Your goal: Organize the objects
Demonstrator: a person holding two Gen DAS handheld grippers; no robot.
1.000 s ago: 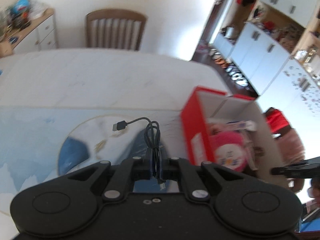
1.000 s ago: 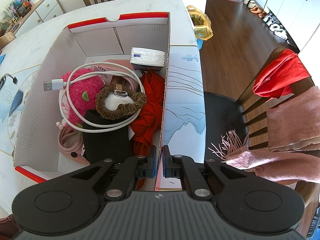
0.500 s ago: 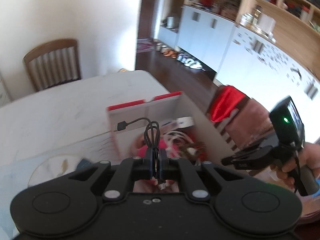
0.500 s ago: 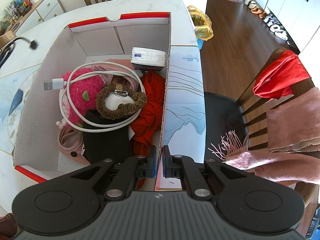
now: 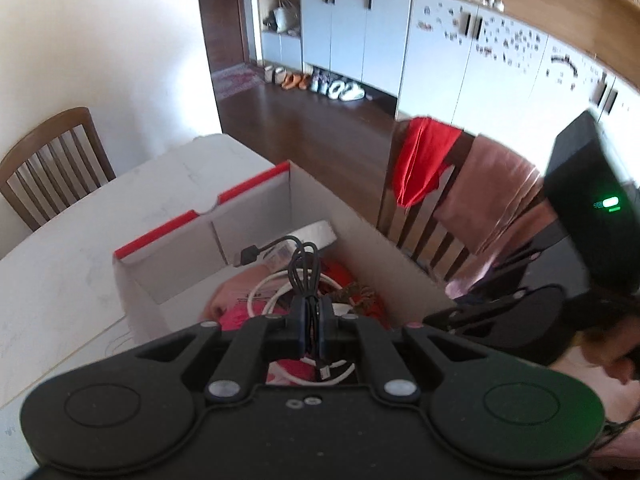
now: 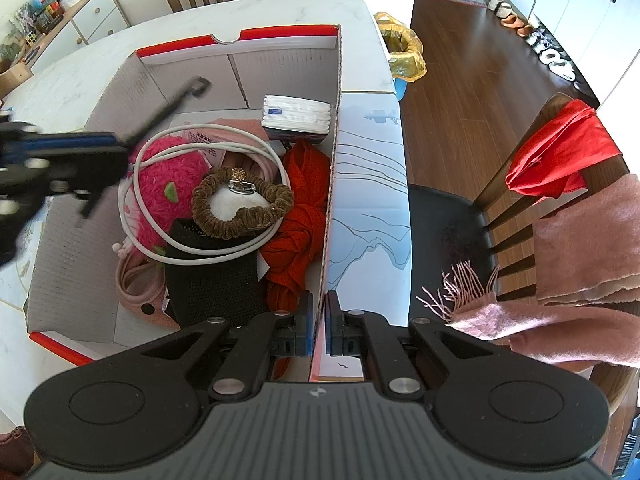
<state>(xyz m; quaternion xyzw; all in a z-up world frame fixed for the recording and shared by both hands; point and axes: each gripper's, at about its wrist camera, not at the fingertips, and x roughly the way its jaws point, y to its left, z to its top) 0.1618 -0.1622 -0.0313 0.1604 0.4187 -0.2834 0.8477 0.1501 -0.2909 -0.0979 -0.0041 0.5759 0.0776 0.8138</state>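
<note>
My left gripper (image 5: 310,312) is shut on a coiled black USB cable (image 5: 304,268) and holds it above the open cardboard box (image 5: 168,276). In the right wrist view that gripper (image 6: 116,152) enters blurred from the left over the box (image 6: 336,160), the cable's plug (image 6: 198,86) sticking out. The box holds a white cable (image 6: 208,188), a pink plush (image 6: 160,184), a brown scrunchie (image 6: 240,212), a red cloth (image 6: 300,216), a black pouch (image 6: 212,284) and a tissue pack (image 6: 296,114). My right gripper (image 6: 318,328) is shut on the box's right wall near its front corner.
The box stands on a white marble table (image 6: 280,12). A wooden chair (image 6: 520,200) draped with red and pink cloths stands to the right. Another chair (image 5: 52,160) is at the table's far side. A yellow-lined bin (image 6: 400,52) is past the table edge.
My left gripper has carried the black cable from over the table mat to the right and now hangs over the box. My right gripper has not moved.
</note>
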